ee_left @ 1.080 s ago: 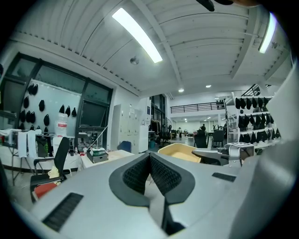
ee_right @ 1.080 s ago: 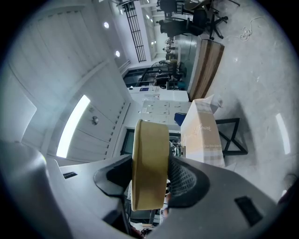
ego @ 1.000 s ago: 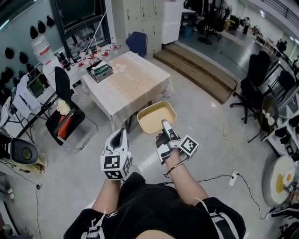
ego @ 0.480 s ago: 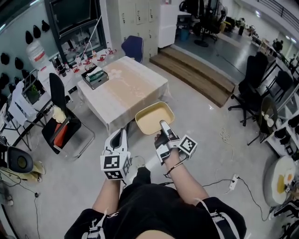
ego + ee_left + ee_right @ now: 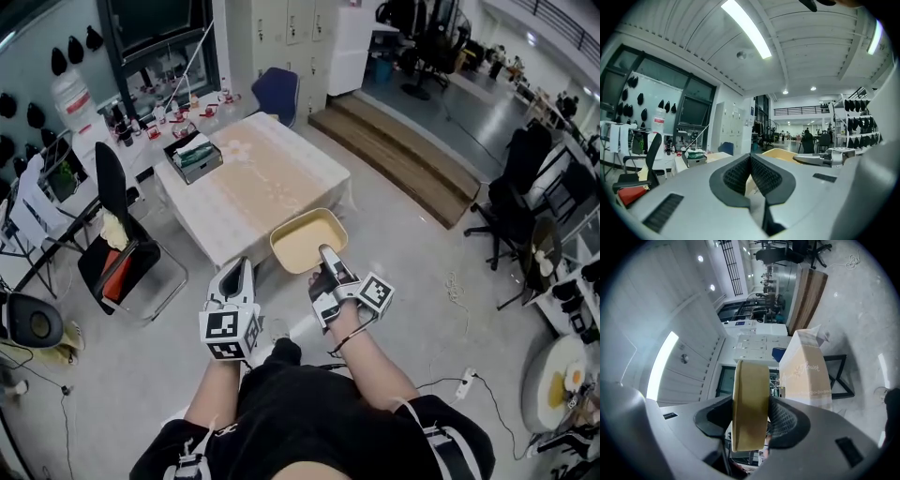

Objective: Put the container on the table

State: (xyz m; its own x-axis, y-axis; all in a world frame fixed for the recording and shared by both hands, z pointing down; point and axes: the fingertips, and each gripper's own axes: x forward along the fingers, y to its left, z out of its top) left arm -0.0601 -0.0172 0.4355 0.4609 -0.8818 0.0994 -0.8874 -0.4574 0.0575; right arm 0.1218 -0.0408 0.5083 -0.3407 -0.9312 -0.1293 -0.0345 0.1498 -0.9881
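Note:
My right gripper [image 5: 325, 251] is shut on the near rim of a shallow tan container [image 5: 307, 240], held level in the air just short of the table [image 5: 262, 178]. In the right gripper view the container's wall [image 5: 749, 404] is pinched between the dark pads [image 5: 783, 419]. My left gripper [image 5: 241, 270] hangs beside it at the left, shut with nothing in it; its pads [image 5: 759, 174] meet in the left gripper view. The table, under a pale beige cloth, stands ahead on the floor.
A dark tray of items [image 5: 193, 154] sits at the table's far left corner. A black chair [image 5: 117, 234] with red and yellow things stands left of the table, a blue chair [image 5: 278, 91] behind it. Wooden steps [image 5: 403, 159] run at the right.
The view has shifted a little as I walk; the table sits slightly nearer and the container stays in my right gripper at the same height.

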